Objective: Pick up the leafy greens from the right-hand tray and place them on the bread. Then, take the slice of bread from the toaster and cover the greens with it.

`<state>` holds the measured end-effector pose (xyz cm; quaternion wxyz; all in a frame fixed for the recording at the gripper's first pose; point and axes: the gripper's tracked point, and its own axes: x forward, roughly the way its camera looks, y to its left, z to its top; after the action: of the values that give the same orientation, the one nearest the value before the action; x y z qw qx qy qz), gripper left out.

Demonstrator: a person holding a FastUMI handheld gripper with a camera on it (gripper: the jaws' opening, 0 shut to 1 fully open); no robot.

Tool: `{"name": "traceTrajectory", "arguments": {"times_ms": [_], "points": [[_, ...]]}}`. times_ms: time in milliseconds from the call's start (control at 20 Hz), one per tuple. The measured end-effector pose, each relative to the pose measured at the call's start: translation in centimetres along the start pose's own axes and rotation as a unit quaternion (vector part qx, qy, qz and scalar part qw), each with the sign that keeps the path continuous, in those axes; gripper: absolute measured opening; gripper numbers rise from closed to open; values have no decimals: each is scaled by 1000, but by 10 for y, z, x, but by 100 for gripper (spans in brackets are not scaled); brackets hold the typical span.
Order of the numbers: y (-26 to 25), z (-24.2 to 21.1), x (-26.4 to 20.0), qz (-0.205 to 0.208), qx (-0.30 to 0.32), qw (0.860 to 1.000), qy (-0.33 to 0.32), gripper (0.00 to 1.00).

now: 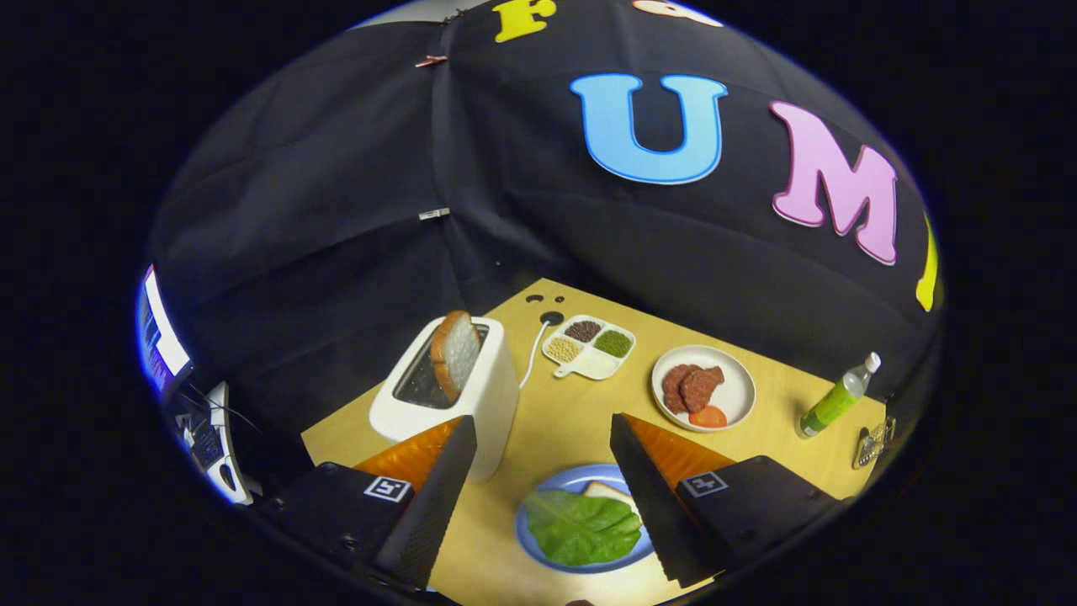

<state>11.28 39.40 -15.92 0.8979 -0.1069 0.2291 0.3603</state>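
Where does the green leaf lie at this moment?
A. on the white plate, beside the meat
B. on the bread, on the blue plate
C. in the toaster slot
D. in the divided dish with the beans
B: the green leaf lies over the bread on the blue plate, between the fingers of the open gripper.

A bright green leaf (580, 528) is lying over pale bread (607, 491) on a blue plate (562, 482), all showing against the light wood table (572, 412). At eleven o'clock a white toaster (484, 404) is holding a brown-crusted slice (455, 352); at one o'clock a white plate (739, 396) is showing reddish-brown meat (692, 385) and an orange-red tomato piece (708, 416).
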Motion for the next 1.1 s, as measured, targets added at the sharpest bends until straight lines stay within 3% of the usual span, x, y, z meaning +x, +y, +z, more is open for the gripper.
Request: {"name": "traceTrajectory", "arguments": {"times_ms": [500, 900, 1000, 1100], "points": [[83, 27, 95, 41, -31, 999, 18, 100], [85, 16, 153, 4, -42, 998, 54, 99], [86, 17, 160, 0, -40, 998, 56, 96], [89, 15, 168, 1, -39, 997, 60, 83]]}}
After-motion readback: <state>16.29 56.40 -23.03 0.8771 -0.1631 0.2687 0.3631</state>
